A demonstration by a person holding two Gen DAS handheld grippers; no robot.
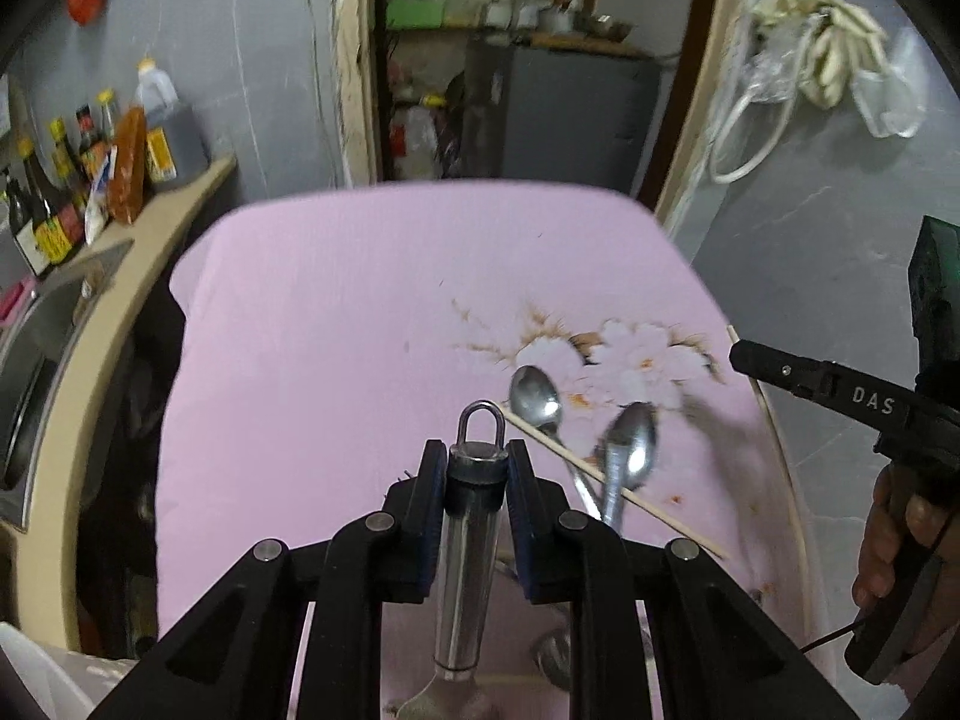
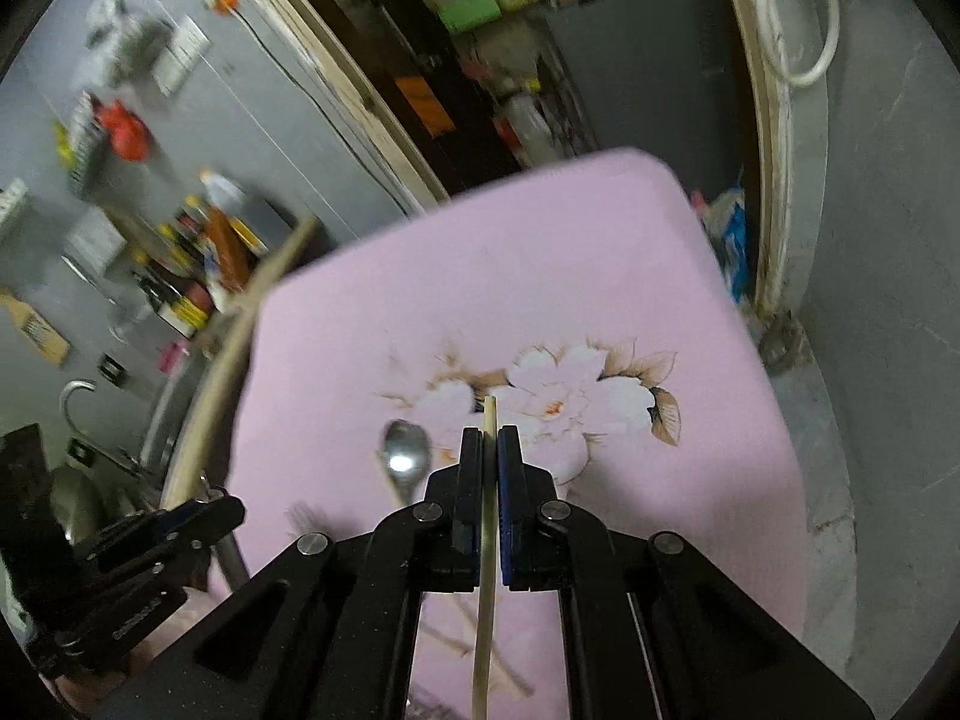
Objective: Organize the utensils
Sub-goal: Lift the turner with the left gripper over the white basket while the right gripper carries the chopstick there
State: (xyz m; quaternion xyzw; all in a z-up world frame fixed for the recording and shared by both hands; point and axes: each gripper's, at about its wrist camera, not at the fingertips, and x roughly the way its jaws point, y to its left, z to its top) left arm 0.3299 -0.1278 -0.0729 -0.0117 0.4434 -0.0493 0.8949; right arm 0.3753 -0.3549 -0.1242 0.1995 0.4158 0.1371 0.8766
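My left gripper (image 1: pixel 477 468) is shut on the round handle of a steel utensil (image 1: pixel 471 540). Its hanging loop sticks up past the pads, and its head is hidden below. My right gripper (image 2: pixel 491 468) is shut on a pale wooden chopstick (image 2: pixel 487 570), which points forward over the pink flowered cloth (image 2: pixel 660 300). In the left wrist view the right gripper (image 1: pixel 741 357) hangs at the right, held by a hand (image 1: pixel 888 546). Two spoons (image 1: pixel 536 399) (image 1: pixel 630 450) and another chopstick (image 1: pixel 600 477) lie on the cloth. A spoon (image 2: pixel 407 450) and a blurred fork (image 2: pixel 303 519) show in the right wrist view.
A steel sink (image 1: pixel 36 348) and a counter with sauce bottles (image 1: pixel 90 162) stand at the left. Behind the table is a doorway (image 1: pixel 510 60) with shelves. Bags and a white cable (image 1: pixel 810 60) hang on the grey wall at the right. More chopsticks (image 2: pixel 456 630) lie on the near cloth.
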